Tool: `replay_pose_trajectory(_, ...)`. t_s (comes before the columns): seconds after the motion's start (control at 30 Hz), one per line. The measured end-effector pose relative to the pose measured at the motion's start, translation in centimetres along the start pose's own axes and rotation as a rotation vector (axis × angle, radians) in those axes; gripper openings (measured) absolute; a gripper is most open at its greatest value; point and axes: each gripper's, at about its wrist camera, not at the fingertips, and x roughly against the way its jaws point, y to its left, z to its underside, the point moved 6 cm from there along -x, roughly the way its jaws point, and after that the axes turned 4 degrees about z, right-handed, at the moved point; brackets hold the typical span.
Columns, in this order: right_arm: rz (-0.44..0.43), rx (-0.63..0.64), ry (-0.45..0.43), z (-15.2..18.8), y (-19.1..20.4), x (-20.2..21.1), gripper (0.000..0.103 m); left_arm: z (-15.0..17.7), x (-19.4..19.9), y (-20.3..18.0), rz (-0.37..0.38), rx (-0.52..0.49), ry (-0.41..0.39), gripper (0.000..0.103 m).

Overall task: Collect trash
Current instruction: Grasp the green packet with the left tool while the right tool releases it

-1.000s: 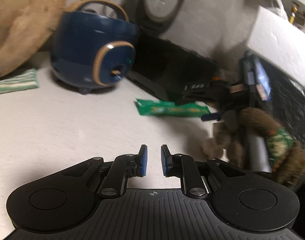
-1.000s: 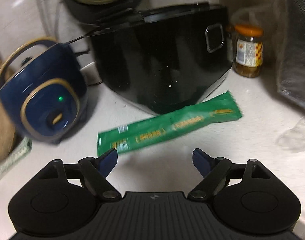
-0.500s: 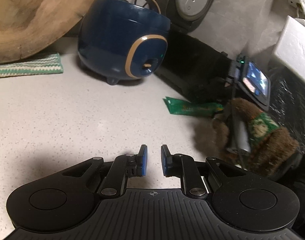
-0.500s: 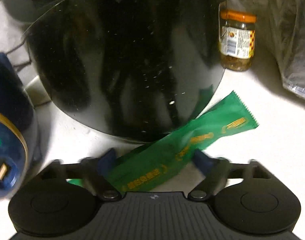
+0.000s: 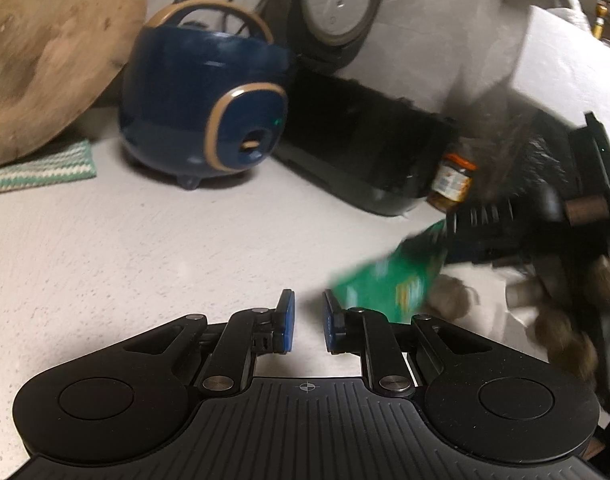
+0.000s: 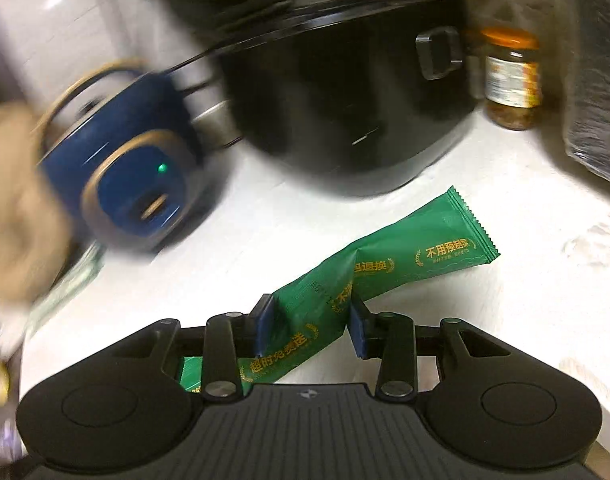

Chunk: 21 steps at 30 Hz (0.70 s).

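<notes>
A long green snack wrapper (image 6: 389, 268) with gold print is pinched and creased between the blue pads of my right gripper (image 6: 310, 320), which is shut on it and holds it off the white counter (image 6: 525, 184). In the left wrist view the same wrapper (image 5: 393, 280) shows blurred at the right, held by the right gripper (image 5: 485, 236) in a brown gloved hand. My left gripper (image 5: 304, 320) is empty over the counter, its pads a narrow gap apart.
A navy blue cooker (image 5: 209, 108) stands at the back, a black appliance (image 5: 365, 152) beside it, and an orange-lidded jar (image 6: 511, 80) to the right. A wooden board (image 5: 45, 48) and green striped cloth (image 5: 37, 168) sit at the left. A dark bag (image 6: 597, 80) is at the far right.
My right gripper has closed on the green wrapper and lifted it back from the black appliance. The left gripper shifted a little and stayed narrow and empty.
</notes>
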Motion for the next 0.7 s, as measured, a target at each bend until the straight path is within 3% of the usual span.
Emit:
replay_pose_trajectory(0.07, -0.007, 0.074, 0.006, 1.5, 0.6, 1.0, 0.048, -0.2, -0.1, -1.0, 0.045, -0.027, -0.002, 0.017)
replay_pose_trajectory(0.1, 0.014, 0.096, -0.009, 2.1, 0.6, 1.6, 0.061, -0.3, -0.3, -1.6, 0.072, -0.050, 0.001, 0.017)
replay_pose_trajectory(0.17, 0.024, 0.103, -0.043, 2.4, -0.2, 2.7, 0.072, -0.4, -1.3, -3.1, 0.129, -0.121, 0.026, 0.017)
replay_pose_trajectory(0.33, 0.068, 0.051, -0.116, 3.1, -3.4, 5.1, 0.074, 1.0, -4.4, -6.7, 0.183, -0.235, 0.121, 0.017)
replay_pose_trajectory(0.53, 0.223, 0.112, -0.215, 4.7, -7.2, 7.9, 0.074, 2.6, -7.4, -9.8, 0.038, -0.404, 0.159, 0.019)
replay_pose_trajectory(0.7, 0.305, 0.187, -0.263, 6.1, -8.3, 8.6, 0.079, 2.6, -8.4, -10.5, 0.034, -0.385, 0.209, 0.022)
